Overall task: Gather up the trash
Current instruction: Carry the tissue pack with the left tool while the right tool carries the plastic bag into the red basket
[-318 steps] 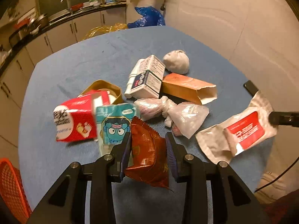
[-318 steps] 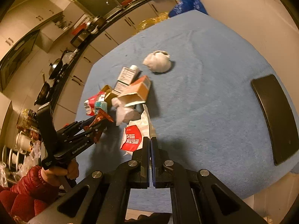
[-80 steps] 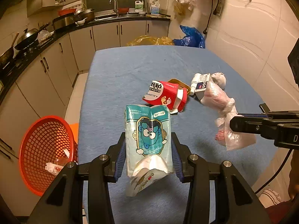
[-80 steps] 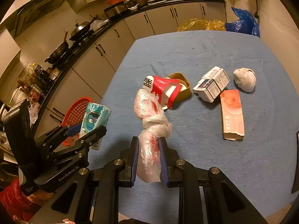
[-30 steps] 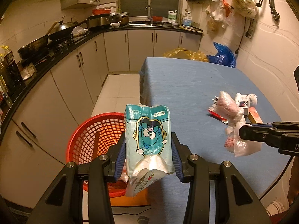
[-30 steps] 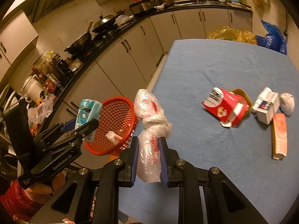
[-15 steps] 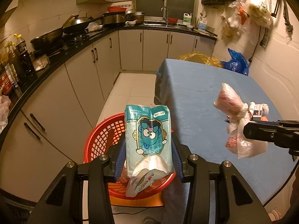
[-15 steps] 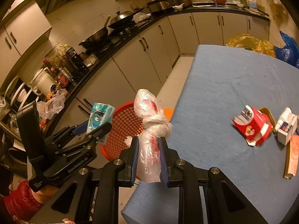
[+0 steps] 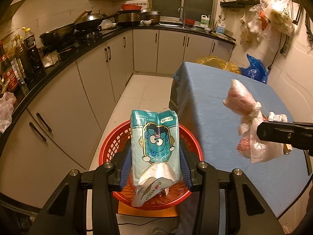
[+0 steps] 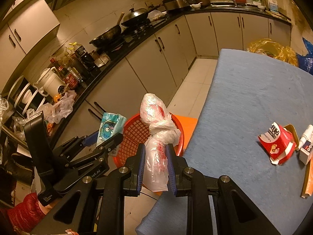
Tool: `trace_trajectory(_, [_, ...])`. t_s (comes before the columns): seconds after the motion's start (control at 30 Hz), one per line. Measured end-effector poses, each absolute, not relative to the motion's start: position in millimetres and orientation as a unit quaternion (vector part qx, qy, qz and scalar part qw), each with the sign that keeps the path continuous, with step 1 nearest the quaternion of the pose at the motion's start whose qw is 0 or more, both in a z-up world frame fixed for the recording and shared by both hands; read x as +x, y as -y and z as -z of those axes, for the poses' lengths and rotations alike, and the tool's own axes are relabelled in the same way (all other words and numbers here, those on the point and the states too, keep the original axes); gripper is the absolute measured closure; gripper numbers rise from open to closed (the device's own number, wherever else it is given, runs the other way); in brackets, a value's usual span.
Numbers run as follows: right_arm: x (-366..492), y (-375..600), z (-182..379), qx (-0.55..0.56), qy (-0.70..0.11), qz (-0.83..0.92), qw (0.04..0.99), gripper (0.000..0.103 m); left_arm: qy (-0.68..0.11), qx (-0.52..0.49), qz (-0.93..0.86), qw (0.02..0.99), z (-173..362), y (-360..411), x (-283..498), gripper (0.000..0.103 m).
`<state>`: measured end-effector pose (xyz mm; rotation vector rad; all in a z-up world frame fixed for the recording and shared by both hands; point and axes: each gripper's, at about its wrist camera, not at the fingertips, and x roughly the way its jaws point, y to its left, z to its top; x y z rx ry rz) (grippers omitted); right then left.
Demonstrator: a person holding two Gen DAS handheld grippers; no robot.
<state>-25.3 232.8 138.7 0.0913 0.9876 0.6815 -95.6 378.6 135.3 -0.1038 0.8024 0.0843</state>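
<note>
Trash in both grippers, basket below

Left gripper (image 9: 155, 168): jaws clamped on teal pack (image 9: 155, 143), held over red basket (image 9: 111, 146) on the floor. Right gripper (image 10: 155, 165): jaws narrow, pinching knotted bag (image 10: 156, 137), basket at 12 o'clock behind it. Blue counter (image 10: 254, 98) at 2 o'clock carries red carton (image 10: 276, 143) and white box (image 10: 306, 148).

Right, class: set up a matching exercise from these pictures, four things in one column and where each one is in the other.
Things:
1. teal pack
2. knotted bag
3. red carton
4. red basket

Places:
A. on the blue table
B. on the floor beside the table
C. in the left gripper
D. in the right gripper

Pairs: 1-C, 2-D, 3-A, 4-B
</note>
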Motion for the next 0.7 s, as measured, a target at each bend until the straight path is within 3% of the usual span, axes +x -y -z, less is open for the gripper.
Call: trace_trajectory(0.7, [-2, -263, -122, 0.04, -0.488, -0.335, 0.805, 0.079, -0.399, -0.081, -0.063, 0.911, -126, -400, -96, 0.061])
